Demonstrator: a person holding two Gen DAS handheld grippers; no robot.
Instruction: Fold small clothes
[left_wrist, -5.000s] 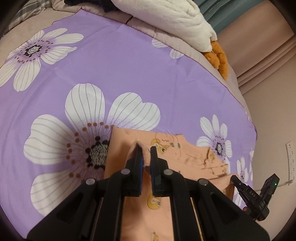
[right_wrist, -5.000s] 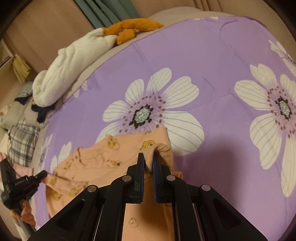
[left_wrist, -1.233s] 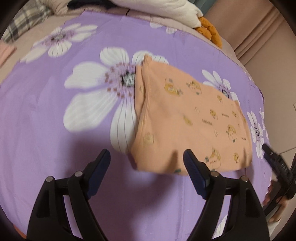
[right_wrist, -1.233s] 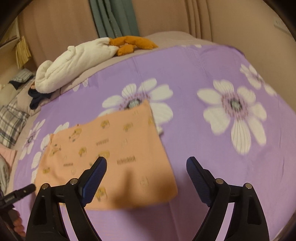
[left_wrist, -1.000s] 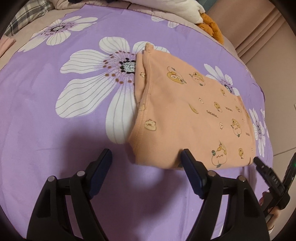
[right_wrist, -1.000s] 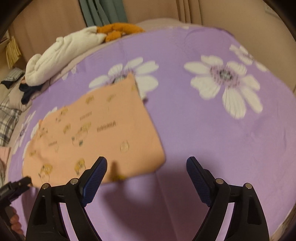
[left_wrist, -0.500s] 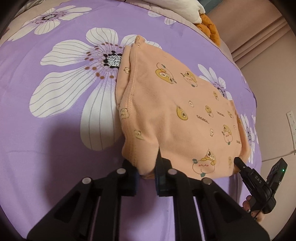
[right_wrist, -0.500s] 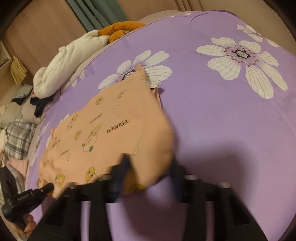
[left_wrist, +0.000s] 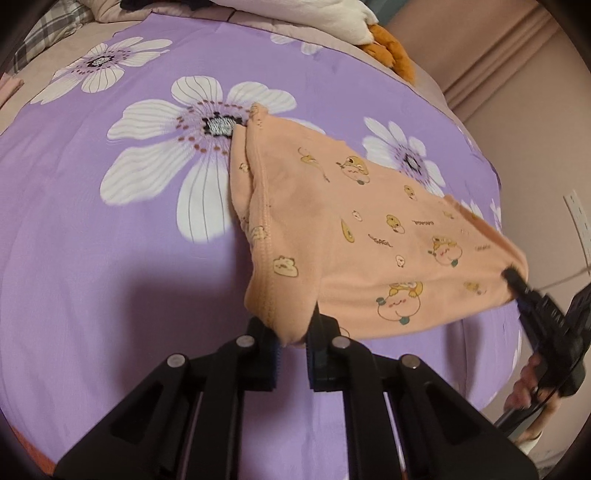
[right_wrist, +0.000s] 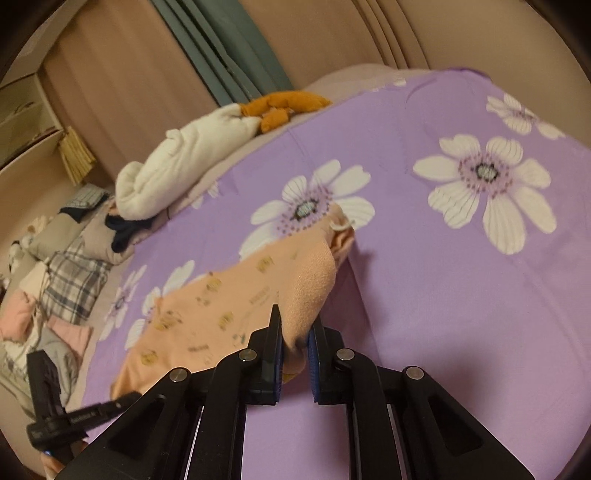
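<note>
A small orange garment (left_wrist: 351, 229) printed with cartoon animals lies folded on the purple flowered bedsheet (left_wrist: 92, 258). My left gripper (left_wrist: 293, 343) is shut on its near left corner, and that corner hangs a little off the sheet. In the right wrist view the same garment (right_wrist: 229, 310) has its near right corner bunched between the pads of my right gripper (right_wrist: 295, 347), whose jaws are closing on the cloth. The front edge sags between the two grips. The far edge still rests on the sheet.
A rolled white blanket (right_wrist: 184, 170) and an orange plush toy (right_wrist: 284, 105) lie at the bed's far edge. A heap of plaid and pink clothes (right_wrist: 70, 280) sits to the left. A hand (left_wrist: 524, 387) holds the right gripper's handle by the wall.
Both grippers went from wide open to clamped on the garment's near corners. Both then rose, lifting the front edge off the sheet.
</note>
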